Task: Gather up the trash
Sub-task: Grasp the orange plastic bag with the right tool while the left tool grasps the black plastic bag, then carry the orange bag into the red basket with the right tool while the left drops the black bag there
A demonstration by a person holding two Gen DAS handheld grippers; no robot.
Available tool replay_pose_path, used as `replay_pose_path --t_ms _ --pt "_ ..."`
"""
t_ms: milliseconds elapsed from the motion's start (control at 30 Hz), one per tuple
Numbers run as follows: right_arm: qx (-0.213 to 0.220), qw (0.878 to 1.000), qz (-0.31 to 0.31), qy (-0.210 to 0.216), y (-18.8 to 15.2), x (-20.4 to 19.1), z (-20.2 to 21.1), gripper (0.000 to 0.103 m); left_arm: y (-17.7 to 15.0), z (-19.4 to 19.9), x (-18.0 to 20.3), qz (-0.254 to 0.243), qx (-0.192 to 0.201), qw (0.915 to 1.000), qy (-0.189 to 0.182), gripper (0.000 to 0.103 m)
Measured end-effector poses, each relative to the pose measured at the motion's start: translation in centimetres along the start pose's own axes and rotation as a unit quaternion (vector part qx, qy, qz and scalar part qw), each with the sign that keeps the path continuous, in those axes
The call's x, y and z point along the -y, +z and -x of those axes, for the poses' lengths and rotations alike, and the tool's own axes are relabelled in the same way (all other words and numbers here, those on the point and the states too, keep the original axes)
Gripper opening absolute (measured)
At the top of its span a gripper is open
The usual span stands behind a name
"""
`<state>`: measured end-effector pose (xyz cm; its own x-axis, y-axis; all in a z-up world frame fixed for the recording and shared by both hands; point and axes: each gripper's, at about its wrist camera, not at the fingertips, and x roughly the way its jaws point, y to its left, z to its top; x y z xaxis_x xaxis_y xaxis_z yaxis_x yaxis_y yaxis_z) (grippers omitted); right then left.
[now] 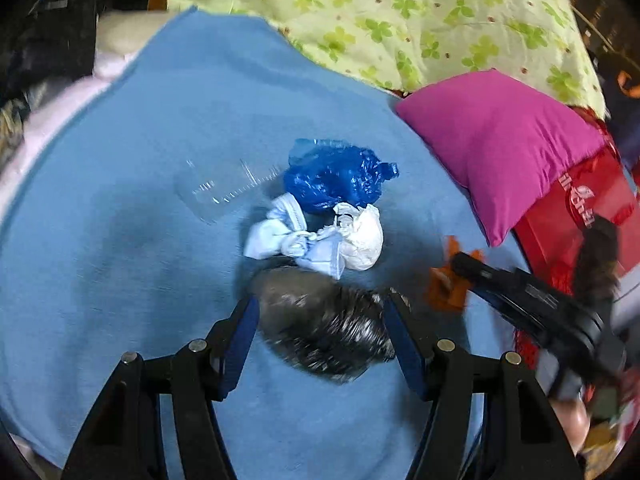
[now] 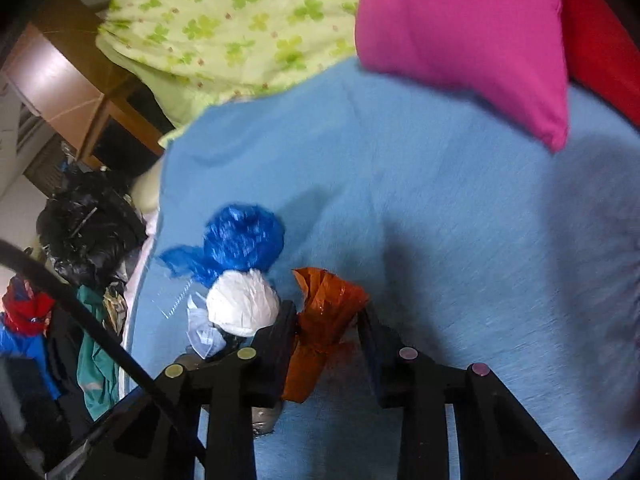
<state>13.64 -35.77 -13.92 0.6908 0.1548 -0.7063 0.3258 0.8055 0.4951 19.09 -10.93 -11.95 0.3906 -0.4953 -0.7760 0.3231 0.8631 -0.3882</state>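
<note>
A blue blanket (image 1: 140,220) covers the bed, with a green clover quilt (image 1: 400,12) and magenta pillow (image 1: 496,144) at its far side. Mid-blanket lie a blue plastic bag (image 1: 336,176), white crumpled wads (image 1: 316,236) and a clear container (image 1: 224,192). The left gripper (image 1: 322,320) straddles a dark bag (image 1: 324,320), jaws wide. The right gripper (image 2: 326,320) is clamped on an orange wrapper (image 2: 324,316).

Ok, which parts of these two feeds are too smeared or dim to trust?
Left wrist view: the dark crumpled bag between the tongs is motion-smeared, and the clear plastic container barely shows. Right wrist view: the blue blanket at right is streaked and shadowed; the orange wrapper stays readable.
</note>
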Motion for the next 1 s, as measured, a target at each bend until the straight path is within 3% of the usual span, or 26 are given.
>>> replay_pose_path --t_ms 100,167,233,267,367,733,1000 --pt "0.02 1.0 0.005 0.003 0.1 0.4 1.5 0.034 0.0 -1.8 -0.3 0.029 -0.018 0.9994 -0.004 0.064" --pt "0.025 1.0 0.01 0.004 0.1 0.6 2.2 0.034 -0.4 -2.6 -0.6 0.044 -0.03 0.9986 -0.002 0.043" --pt "0.029 0.999 0.015 0.002 0.2 0.8 2.9 0.034 -0.9 -2.9 -0.8 0.054 -0.032 0.998 -0.008 0.033" --pt "0.032 0.999 0.019 0.002 0.1 0.8 3.2 0.034 -1.0 -2.7 -0.8 0.056 -0.026 0.9981 -0.004 0.021" --pt "0.05 0.998 0.031 0.006 0.2 0.3 4.0 0.034 -1.7 -1.9 -0.8 0.064 -0.017 0.9978 -0.004 0.011" --pt "0.113 0.99 0.083 0.031 -1.2 -1.3 8.1 0.034 -3.6 2.7 -0.4 0.043 0.034 0.9985 0.0 0.006" --pt "0.166 0.978 0.121 0.039 -2.5 -2.5 11.7 0.034 -3.5 8.1 1.6 -0.003 0.104 0.9944 0.021 0.006"
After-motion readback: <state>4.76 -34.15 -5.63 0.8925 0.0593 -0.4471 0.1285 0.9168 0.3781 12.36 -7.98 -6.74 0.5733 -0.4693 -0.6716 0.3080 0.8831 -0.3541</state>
